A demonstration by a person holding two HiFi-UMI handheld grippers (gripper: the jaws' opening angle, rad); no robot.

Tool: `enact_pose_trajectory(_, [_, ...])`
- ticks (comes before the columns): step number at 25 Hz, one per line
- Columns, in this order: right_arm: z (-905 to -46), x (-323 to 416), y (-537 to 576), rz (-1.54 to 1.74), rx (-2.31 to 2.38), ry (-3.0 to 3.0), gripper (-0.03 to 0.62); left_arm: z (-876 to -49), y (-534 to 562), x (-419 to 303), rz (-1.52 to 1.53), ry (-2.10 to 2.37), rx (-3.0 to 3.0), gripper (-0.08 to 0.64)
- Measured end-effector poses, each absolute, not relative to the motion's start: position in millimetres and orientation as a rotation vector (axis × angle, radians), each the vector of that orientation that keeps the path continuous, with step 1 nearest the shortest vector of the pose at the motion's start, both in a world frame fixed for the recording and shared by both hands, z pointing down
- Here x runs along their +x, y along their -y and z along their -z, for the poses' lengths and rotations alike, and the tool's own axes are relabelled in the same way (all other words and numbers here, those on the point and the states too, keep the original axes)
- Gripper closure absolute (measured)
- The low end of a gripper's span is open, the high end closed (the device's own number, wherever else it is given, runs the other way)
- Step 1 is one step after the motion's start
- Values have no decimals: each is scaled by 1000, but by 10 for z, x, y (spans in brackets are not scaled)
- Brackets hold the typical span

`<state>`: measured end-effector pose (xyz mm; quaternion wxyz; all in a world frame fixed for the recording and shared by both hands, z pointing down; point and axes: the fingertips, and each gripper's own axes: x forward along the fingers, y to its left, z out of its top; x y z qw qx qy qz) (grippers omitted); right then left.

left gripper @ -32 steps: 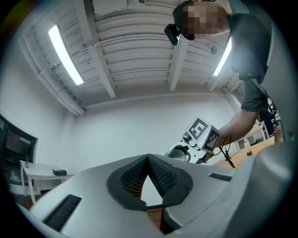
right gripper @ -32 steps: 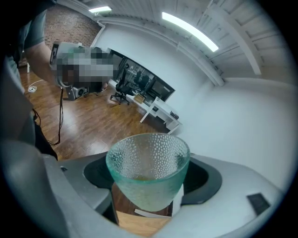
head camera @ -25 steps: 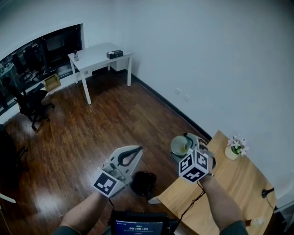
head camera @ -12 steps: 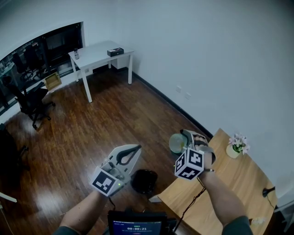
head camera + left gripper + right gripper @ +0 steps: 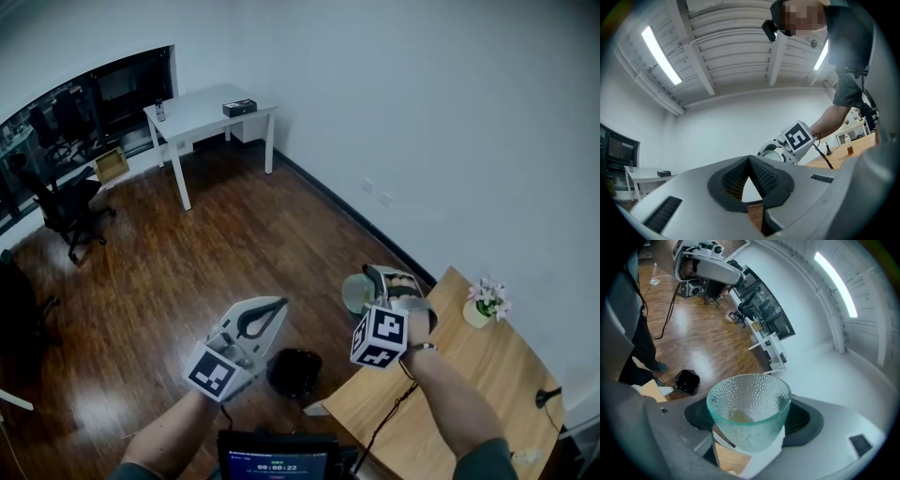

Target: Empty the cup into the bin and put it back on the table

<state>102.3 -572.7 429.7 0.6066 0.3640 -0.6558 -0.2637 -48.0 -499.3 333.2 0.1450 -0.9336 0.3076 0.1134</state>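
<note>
A pebbled, greenish glass cup (image 5: 357, 292) is held in the air just past the left end of the wooden table (image 5: 469, 375), with my right gripper (image 5: 375, 284) shut on it. In the right gripper view the cup (image 5: 749, 411) stands roughly upright between the jaws, with a small yellowish scrap (image 5: 737, 416) at its bottom. The black bin (image 5: 293, 372) sits on the floor beside the table's corner, below and left of the cup; in that same view the bin (image 5: 686, 381) lies far below. My left gripper (image 5: 278, 307) hovers above the bin, shut and holding nothing, its tips pointing up toward the cup (image 5: 769, 152).
A small pot of pink flowers (image 5: 485, 302) stands at the table's far edge near the white wall. A black cable (image 5: 544, 395) lies on the table's right side. Across the dark wood floor are a white desk (image 5: 211, 112) and a black office chair (image 5: 66, 211).
My right gripper has carried the cup a little to the left, away from the table edge toward the bin. The left gripper has hardly moved.
</note>
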Motion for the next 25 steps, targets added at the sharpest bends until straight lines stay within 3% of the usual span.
enact_pose_trajectory(25, [-4329,715,5680,827,639,1361,193,-3323,4986,-541,-337,-903,-2680,568])
